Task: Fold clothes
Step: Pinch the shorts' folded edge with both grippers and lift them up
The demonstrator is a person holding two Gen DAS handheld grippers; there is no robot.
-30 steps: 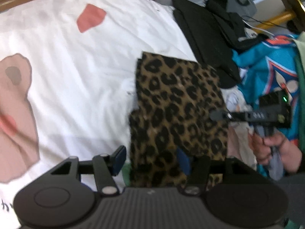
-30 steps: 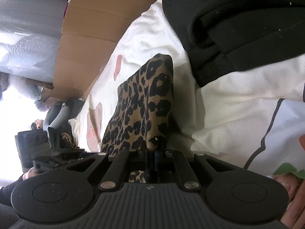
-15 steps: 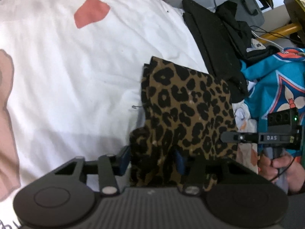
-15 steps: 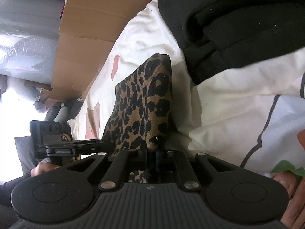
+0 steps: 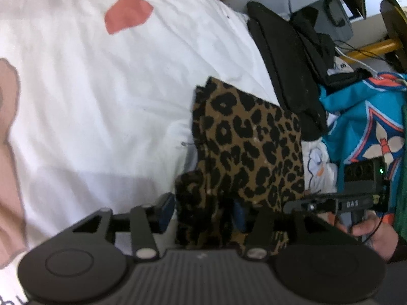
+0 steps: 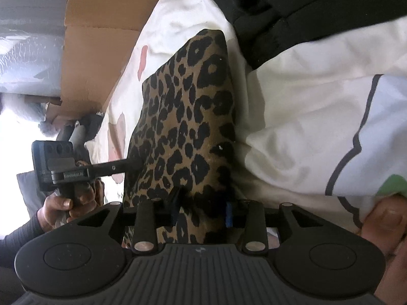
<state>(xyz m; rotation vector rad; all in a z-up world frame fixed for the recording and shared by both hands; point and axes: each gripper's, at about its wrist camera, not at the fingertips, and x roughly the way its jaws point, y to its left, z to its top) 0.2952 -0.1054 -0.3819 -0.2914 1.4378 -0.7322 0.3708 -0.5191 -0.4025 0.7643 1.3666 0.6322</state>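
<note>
Since a second ago, right claw has parted around the leopard-print garment; left claw stands wide, straddling its near corner. Folded into a narrow rectangle on the white bed, its long axis runs near-to-far. Judging, releasing and smoothing follows.

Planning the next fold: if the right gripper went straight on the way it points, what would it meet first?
The leopard-print garment: it already lies between the right gripper's open fingers and fills the line ahead.
</note>
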